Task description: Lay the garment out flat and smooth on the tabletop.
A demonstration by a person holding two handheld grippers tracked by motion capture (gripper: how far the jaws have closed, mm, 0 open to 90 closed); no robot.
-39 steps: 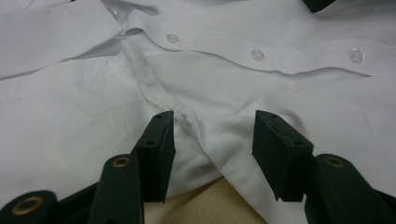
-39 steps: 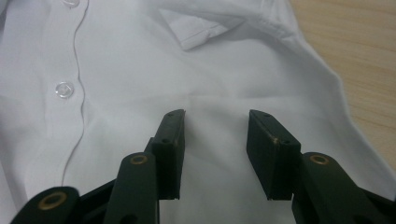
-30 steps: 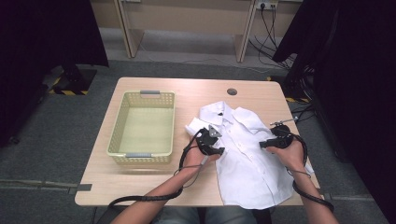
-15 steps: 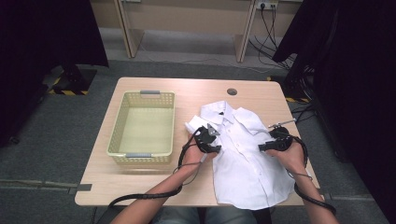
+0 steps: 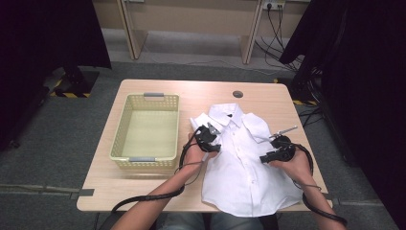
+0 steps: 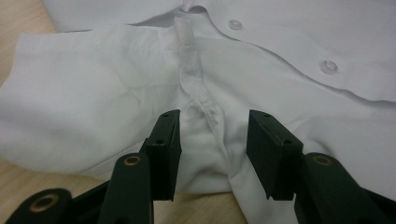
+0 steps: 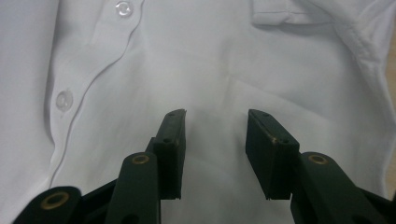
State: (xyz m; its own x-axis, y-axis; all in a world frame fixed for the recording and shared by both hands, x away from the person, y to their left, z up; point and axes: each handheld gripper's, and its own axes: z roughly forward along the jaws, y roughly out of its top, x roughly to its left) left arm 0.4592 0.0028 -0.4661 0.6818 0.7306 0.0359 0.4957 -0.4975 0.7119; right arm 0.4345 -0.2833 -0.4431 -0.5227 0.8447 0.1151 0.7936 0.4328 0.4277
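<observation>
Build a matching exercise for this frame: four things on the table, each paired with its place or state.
Things:
1. white shirt
2. yellow basket
3. left tongs
4. right tongs

Places or states:
A. empty, on the table's left half
B. over the shirt's right side, jaws apart
C. spread flat, buttoned, collar away from the person
D. at the left sleeve seam, jaws apart

Pairs: 1-C, 2-A, 3-D, 4-B

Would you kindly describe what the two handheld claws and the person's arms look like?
Both the left claw and the right claw are black, each with two flat rectangular jaws fixed by small screws and brass-coloured pivot pins. A black cable trails from each along the forearm. The forearms are bare, with no sleeves in view.
</observation>
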